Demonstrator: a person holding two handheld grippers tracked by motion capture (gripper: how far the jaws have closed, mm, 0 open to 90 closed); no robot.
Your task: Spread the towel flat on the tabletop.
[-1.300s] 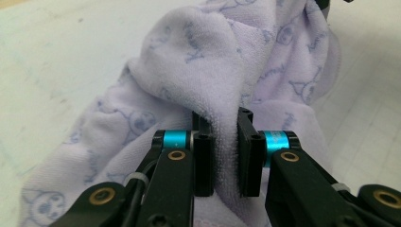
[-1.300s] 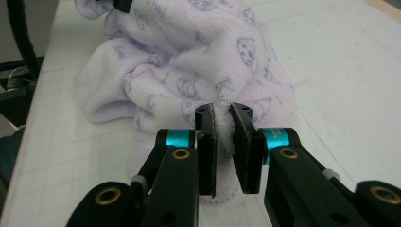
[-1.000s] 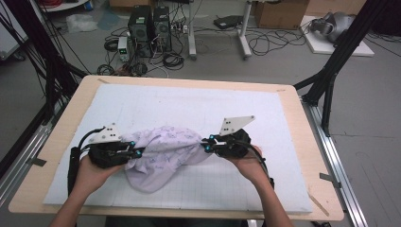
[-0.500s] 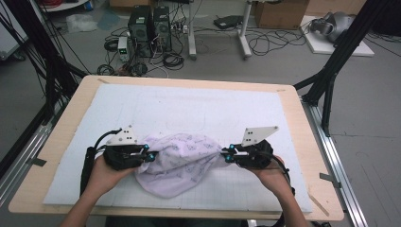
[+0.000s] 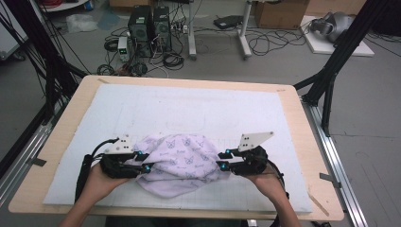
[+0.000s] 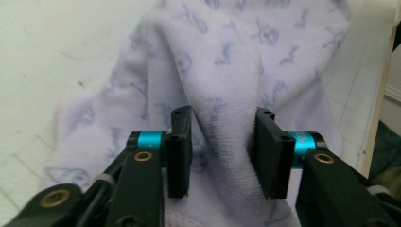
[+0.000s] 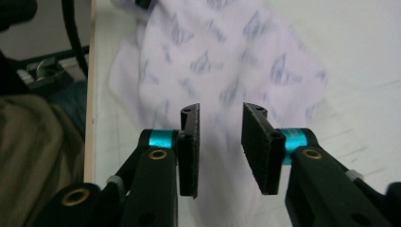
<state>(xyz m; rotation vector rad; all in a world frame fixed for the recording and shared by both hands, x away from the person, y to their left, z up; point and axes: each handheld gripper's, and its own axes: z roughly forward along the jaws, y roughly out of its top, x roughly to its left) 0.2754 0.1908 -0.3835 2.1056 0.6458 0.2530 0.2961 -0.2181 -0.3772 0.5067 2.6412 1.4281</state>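
**poster1:** Hands first, since that's what stands out. From the high view both forearms come up from the bottom edge and each hand wraps the back of its tool. The left hand [image 5: 97, 182] sits low on the near left of the white mat [image 5: 198, 109], the right hand [image 5: 267, 182] on the near right, and the two tools point inward at each other, roughly level.

**poster2:** And the cloth?

**poster1:** Lavender towel [image 5: 177, 163] with a little printed pattern, bunched in a rumpled mound between the two tools, close to the near edge of the mat. The mat lies on a wooden table [image 5: 312, 137].

**poster2:** Are the tongs actually holding it?

**poster1:** Left gripper [image 5: 144, 163] yes-ish. In the left gripper view a raised fold of the towel [image 6: 227, 94] runs up between its jaws, which stand apart with the fold pressed against both pads. So it's pinching a thick ridge of fabric, not clamped flat.

**poster2:** Right one?

**poster1:** Right gripper [image 5: 221, 160] is at the towel's right edge in the high view. In the right gripper view its jaws are spread with a clear gap, and the towel [image 7: 222, 61] lies below and past them, blurry. Nothing looks caught between the pads, so released.

**poster2:** Grey plates on top?

**poster1:** Yep, one on each tool, both tilted up.
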